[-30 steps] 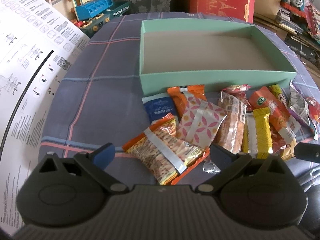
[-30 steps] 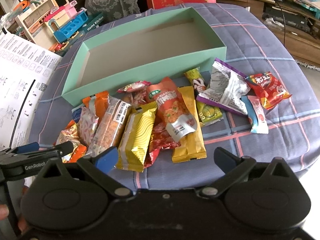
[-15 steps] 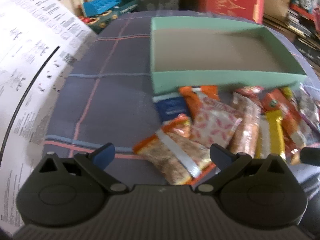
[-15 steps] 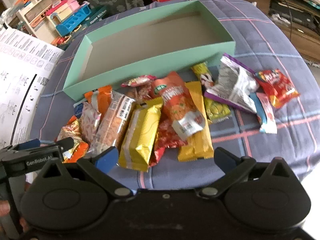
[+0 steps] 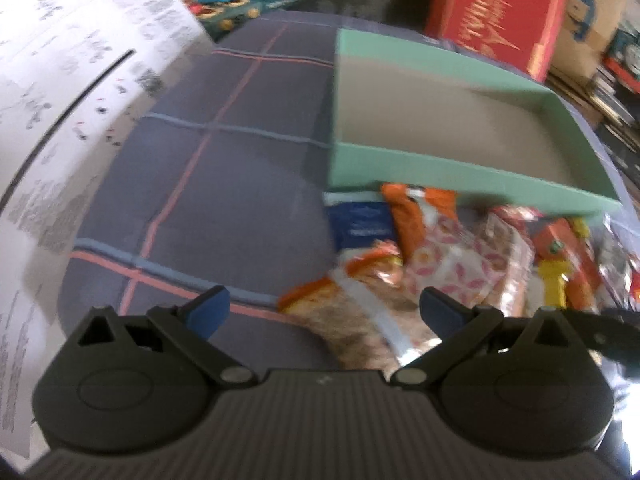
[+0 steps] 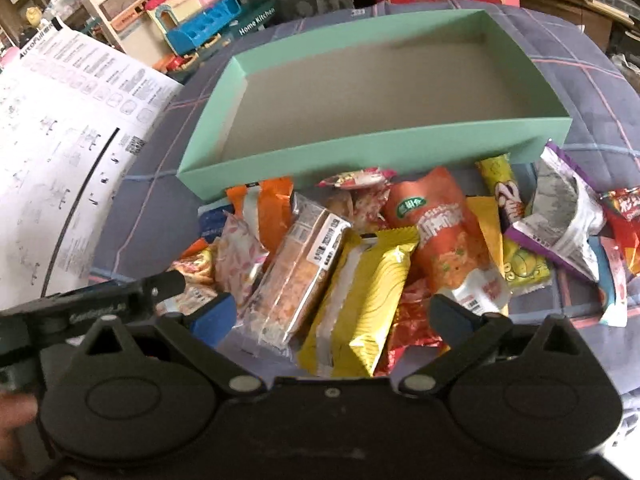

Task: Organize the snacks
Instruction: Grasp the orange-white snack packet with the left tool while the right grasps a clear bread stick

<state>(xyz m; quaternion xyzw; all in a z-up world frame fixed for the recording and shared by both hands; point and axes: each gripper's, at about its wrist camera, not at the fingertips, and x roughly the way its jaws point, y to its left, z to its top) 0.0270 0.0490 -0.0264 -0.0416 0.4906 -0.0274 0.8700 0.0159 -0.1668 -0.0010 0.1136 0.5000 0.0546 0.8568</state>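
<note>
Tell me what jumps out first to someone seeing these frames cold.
A heap of bright snack packets lies on the checked blue cloth, pressed up against the near wall of a wide mint-green box with nothing in it. Both the left gripper and the right gripper are open at the near edge of the heap, gripping nothing. A big white printed sheet fills the left side.

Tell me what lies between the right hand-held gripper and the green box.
In the right wrist view, the snack pile fills the stretch from the right hand-held gripper to the green box.
</note>
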